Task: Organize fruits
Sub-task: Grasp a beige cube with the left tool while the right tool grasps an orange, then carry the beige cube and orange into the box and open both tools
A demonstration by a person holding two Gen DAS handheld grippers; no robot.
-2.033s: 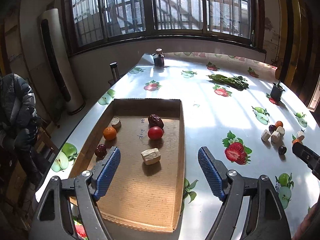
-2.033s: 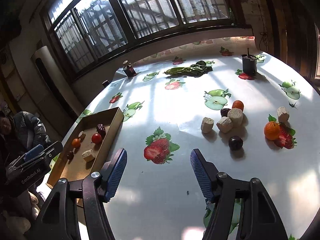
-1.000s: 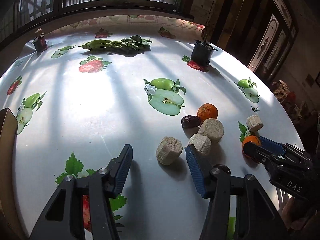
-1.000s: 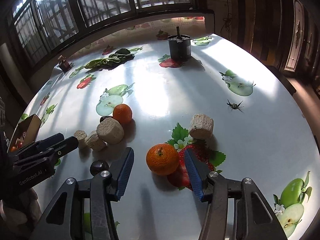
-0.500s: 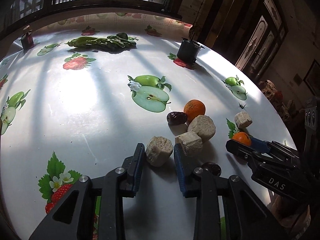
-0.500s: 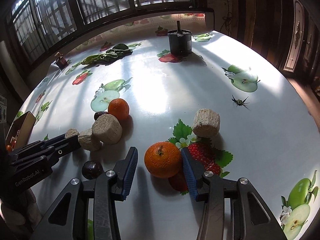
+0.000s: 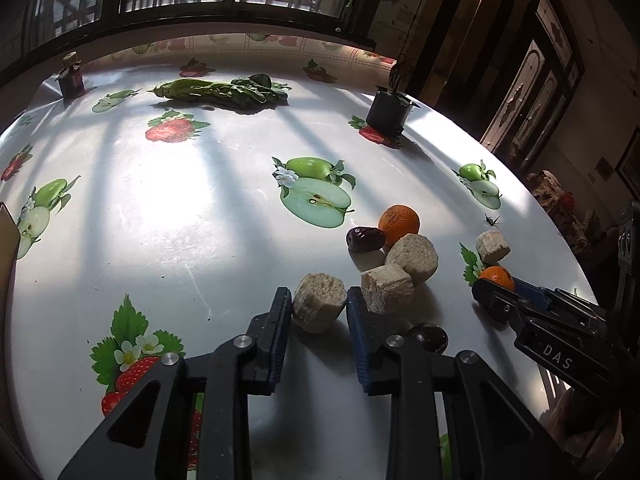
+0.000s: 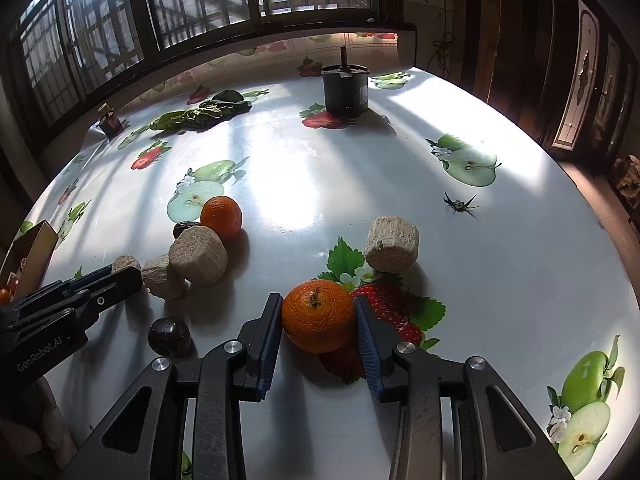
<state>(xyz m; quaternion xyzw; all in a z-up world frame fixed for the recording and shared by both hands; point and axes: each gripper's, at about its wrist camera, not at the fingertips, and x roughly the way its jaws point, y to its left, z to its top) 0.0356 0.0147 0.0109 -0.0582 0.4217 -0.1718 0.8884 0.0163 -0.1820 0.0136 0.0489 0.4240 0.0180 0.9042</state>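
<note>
My left gripper point(image 7: 319, 303) is shut on a beige chunk point(image 7: 319, 302) resting on the table. Beside it lie two more beige chunks point(image 7: 412, 258), a dark date point(image 7: 365, 239), an orange point(image 7: 399, 221) and a dark round fruit point(image 7: 427, 337). My right gripper point(image 8: 316, 316) is shut on a second orange point(image 8: 318, 315), which sits on a printed strawberry. It also shows in the left wrist view point(image 7: 496, 277). Another beige chunk point(image 8: 392, 244) lies just beyond it. The cardboard tray's corner point(image 8: 34, 246) shows at far left.
The round table point(image 7: 180, 216) has a fruit-print cloth. A black pot point(image 8: 345, 90), leafy greens point(image 7: 220, 90) and a small dark bottle point(image 7: 72, 78) stand at the far side. The table's right edge drops off near a doorway.
Both grippers moved from the tray over to the loose fruit and closed: the left on the nearest beige chunk, the right on the near orange.
</note>
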